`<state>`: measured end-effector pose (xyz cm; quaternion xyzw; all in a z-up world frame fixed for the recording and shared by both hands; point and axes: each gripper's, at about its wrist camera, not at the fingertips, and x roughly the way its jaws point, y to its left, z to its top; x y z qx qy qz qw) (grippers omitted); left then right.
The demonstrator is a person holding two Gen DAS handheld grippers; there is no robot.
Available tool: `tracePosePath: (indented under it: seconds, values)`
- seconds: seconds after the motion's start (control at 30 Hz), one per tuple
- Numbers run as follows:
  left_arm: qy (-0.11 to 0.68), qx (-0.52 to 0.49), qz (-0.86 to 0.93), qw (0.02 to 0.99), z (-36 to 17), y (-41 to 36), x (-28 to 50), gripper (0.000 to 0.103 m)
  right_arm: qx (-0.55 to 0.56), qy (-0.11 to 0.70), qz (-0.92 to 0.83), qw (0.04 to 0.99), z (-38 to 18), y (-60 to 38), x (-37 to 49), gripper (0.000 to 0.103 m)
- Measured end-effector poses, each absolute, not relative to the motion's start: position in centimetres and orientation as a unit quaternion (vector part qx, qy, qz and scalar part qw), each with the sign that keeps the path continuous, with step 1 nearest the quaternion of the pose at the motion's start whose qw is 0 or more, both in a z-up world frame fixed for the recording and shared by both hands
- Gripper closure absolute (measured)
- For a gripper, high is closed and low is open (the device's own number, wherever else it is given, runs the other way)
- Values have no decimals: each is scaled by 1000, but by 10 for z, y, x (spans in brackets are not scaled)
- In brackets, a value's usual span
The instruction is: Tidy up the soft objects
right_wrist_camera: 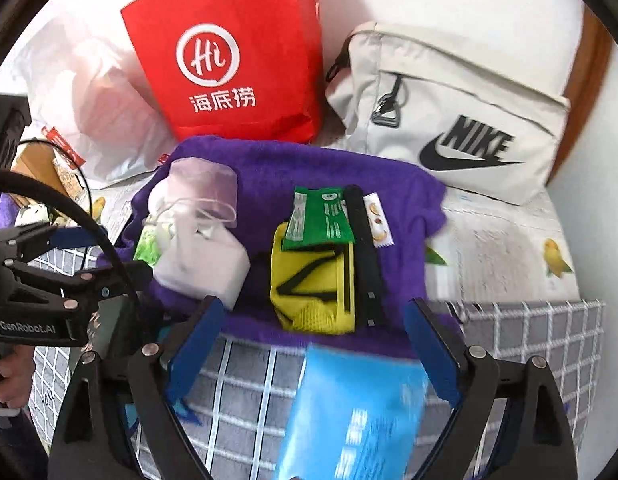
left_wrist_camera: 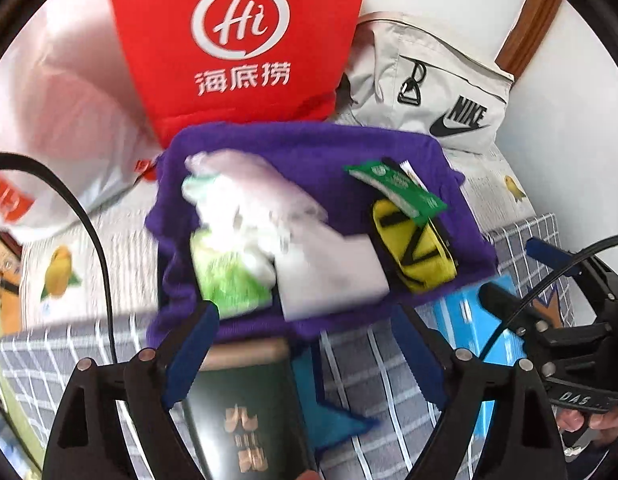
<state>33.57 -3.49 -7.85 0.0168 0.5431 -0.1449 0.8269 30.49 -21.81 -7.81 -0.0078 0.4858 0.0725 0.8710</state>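
step: we judge both tools clear of the load | left tool (left_wrist_camera: 305,320) wide, empty | right tool (right_wrist_camera: 315,320) wide, empty | purple towel (right_wrist_camera: 309,168) on the bed, holding yellow pouch (right_wrist_camera: 309,280) (green packet (right_wrist_camera: 317,220) on top) | next: grip towel edges, not contents

Fuzzy purple cloth (right_wrist_camera: 269,168); glossy red paper bag (right_wrist_camera: 237,60).

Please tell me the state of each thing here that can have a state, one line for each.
Left claw: open, empty.
Right claw: open, empty.
Purple cloth: spread out, things lying on it.
Red bag: standing upright.
Nike bag: lying down, whether zipped unclear.
Yellow pouch: lying flat on the cloth.
Green packet: overlapping the pouch.
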Motion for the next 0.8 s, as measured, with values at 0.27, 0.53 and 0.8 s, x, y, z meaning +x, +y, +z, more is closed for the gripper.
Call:
tracePosePath:
  seconds: [0.27,0.53,0.8]
  values:
    - [519,8,-122,846,-50,-21,251,13,-3,460,58,886,-52,-214,227,4]
    - [490,3,-125,863,-22,-25,174,8,-3,439,58,897,-29,-207,152,2]
    - [456,-7,-108,883,-2,-22,118,7,4,421,45,906,-9,-211,98,0]
